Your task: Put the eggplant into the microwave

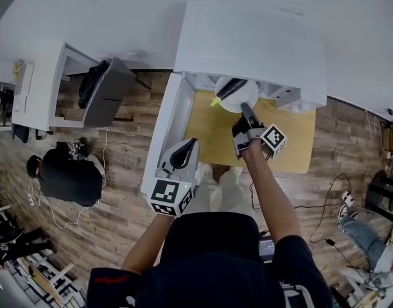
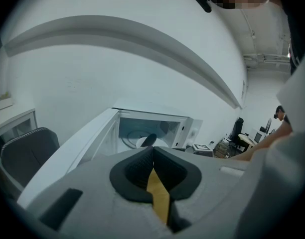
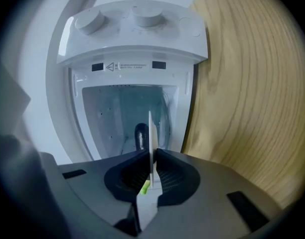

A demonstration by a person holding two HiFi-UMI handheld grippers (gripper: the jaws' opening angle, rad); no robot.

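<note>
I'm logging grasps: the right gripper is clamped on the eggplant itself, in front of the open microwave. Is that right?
No. The right gripper is clamped on the rim of the white plate carrying the eggplant, in front of the open microwave; the right gripper view shows the rim between its jaws.

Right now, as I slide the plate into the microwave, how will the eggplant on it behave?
The eggplant lies loose on the white plate, long and rounded, so it would probably roll or slide if the plate tilts. The right claw pinches only the plate's rim, so the far side may sag. The eggplant looks stiff, not floppy.
</note>
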